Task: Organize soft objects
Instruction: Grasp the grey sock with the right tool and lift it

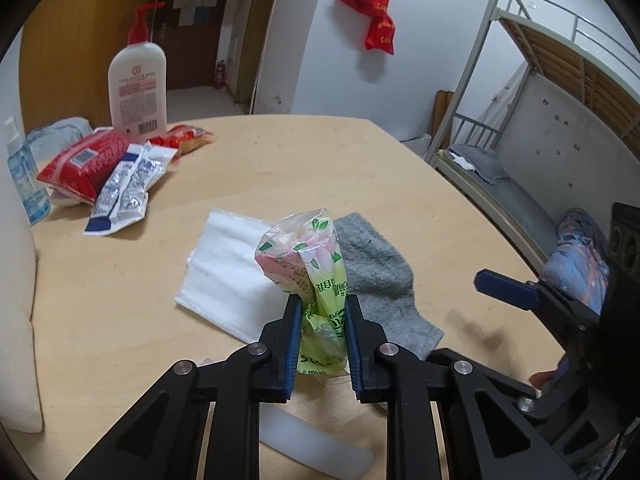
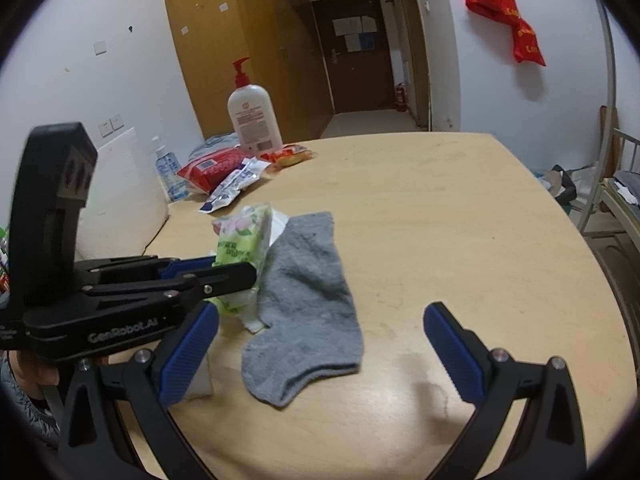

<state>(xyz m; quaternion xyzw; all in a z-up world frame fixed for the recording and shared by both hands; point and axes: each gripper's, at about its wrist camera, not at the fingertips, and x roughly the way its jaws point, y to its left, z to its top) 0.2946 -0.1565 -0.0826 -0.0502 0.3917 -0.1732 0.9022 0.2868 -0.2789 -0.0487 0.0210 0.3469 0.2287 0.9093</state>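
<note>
My left gripper is shut on a green floral tissue pack and holds it above a folded white towel and a grey sock on the wooden table. In the right wrist view the left gripper holds the tissue pack at the left, beside the grey sock. My right gripper is open and empty, low over the table just in front of the sock. It also shows at the right edge of the left wrist view, with one finger visible.
At the table's far left stand a white pump bottle, a red wipes pack, silver sachets, a snack packet and a small clear bottle. A bunk bed stands to the right. A white strip lies near the front edge.
</note>
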